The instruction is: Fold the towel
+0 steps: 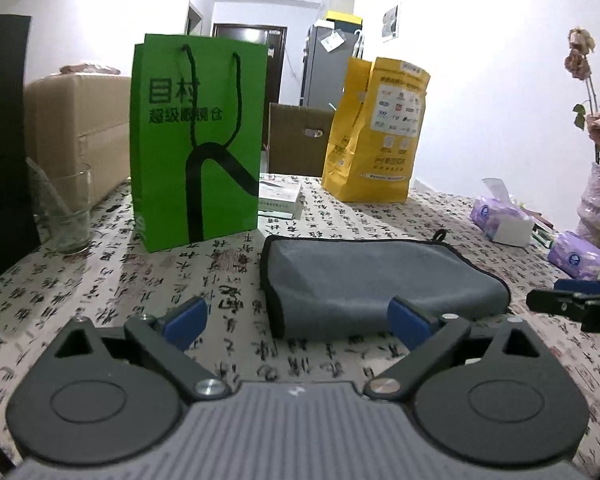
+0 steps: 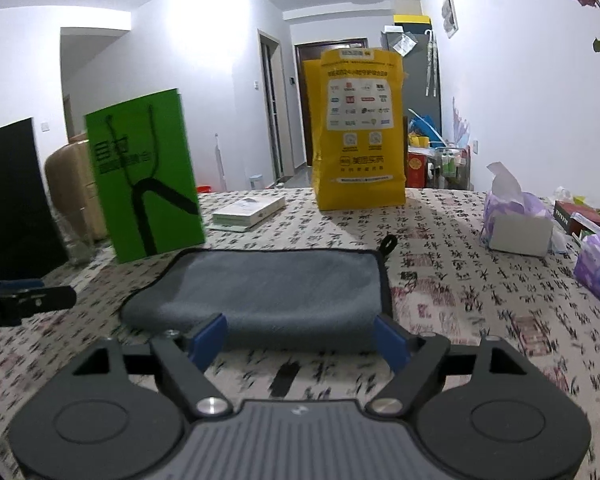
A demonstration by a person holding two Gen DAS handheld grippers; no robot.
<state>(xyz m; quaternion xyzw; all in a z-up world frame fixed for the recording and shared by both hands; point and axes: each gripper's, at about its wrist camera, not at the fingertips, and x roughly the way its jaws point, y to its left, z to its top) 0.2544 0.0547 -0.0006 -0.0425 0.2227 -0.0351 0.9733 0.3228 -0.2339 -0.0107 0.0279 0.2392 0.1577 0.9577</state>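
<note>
Lying flat on tabletop (image 1: 100, 280): grey towel (image 1: 380, 280), already doubled over, soft + light + floppy, prob. no slip. Left gripper (image 1: 300, 320) + right gripper (image 2: 300, 338) both wide open, holding nothing, just in front of towel. Best grab: black-edged corners.

The right tongs (image 2: 300, 338) stand wide apart, holding nothing, just before the near edge of the folded grey towel (image 2: 268, 292) on the patterned surface (image 2: 460, 300). Behind it stand a green bag (image 2: 148, 184) and a yellow bag (image 2: 360, 132).
</note>
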